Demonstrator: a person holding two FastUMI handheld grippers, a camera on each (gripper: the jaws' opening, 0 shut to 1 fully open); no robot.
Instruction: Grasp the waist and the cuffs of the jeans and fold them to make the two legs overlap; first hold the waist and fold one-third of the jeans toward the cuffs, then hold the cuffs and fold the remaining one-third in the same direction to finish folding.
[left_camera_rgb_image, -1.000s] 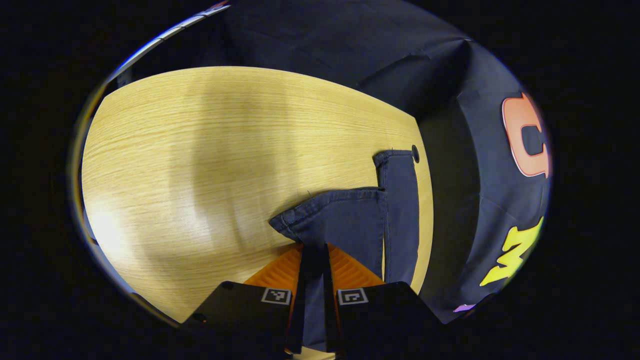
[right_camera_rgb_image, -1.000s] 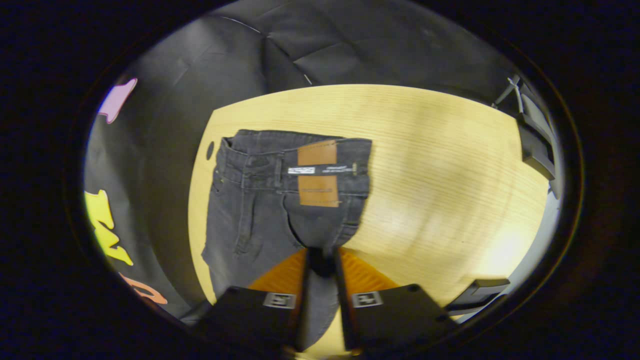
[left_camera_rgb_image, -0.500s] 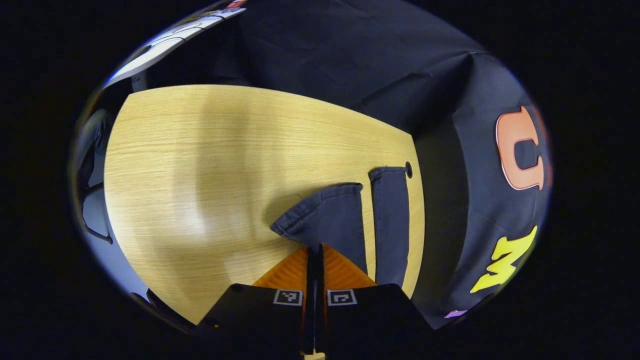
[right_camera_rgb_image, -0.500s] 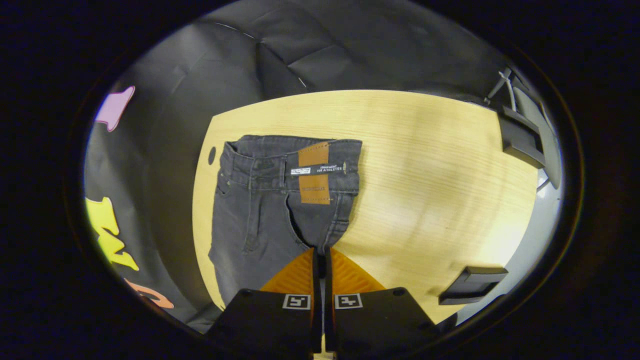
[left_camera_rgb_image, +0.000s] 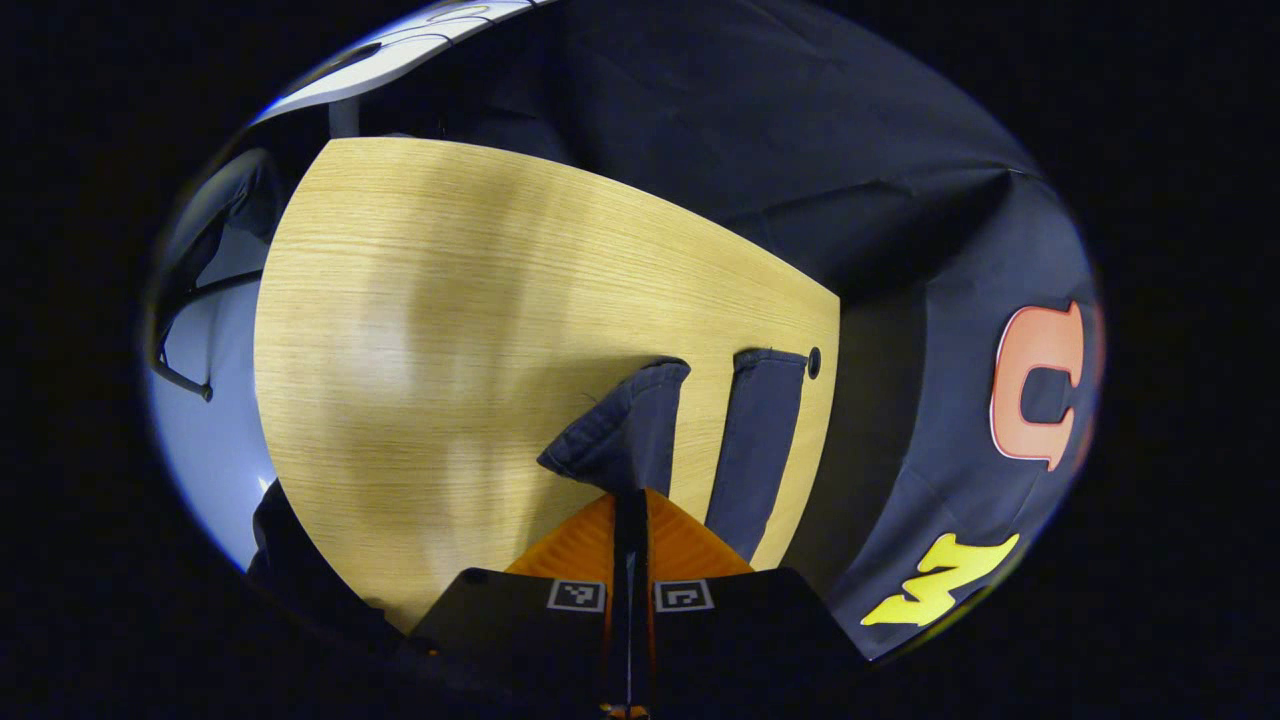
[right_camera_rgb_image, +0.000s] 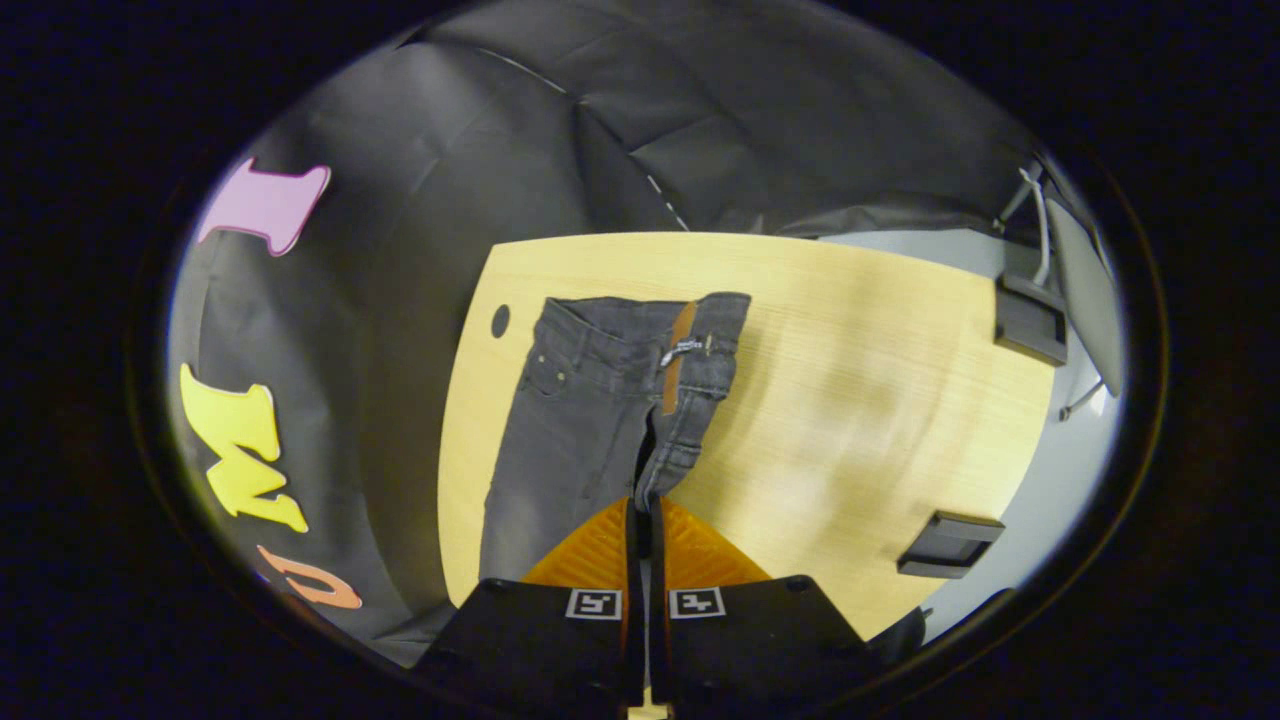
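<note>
Since the earlier frames: both tools raised and drawn back, near leg lifted off the tabletop (left_camera_rgb_image: 420, 300) and swung toward the far leg, fabric now narrower between the fingers.

Left tool (left_camera_rgb_image: 630, 500) clenched on the cuff (left_camera_rgb_image: 622, 430) of the near leg, cuff hanging just ahead of the tips. Just beyond and to the right of that tool, the other leg (left_camera_rgb_image: 758, 440) lying flat near the tabletop edge, gap between the two legs open.

Right tool (right_camera_rgb_image: 643, 505) clenched on the near waist edge (right_camera_rgb_image: 690, 400) of the jeans (right_camera_rgb_image: 570, 420), waistband curling upright ahead of the tips, far half flat beyond and to the left.

Step in hand, by the look of it: laying one leg over the other. Next move likely calls for carrying both tools across together, then lowering cuff onto cuff and waist onto waist before letting go.
</note>
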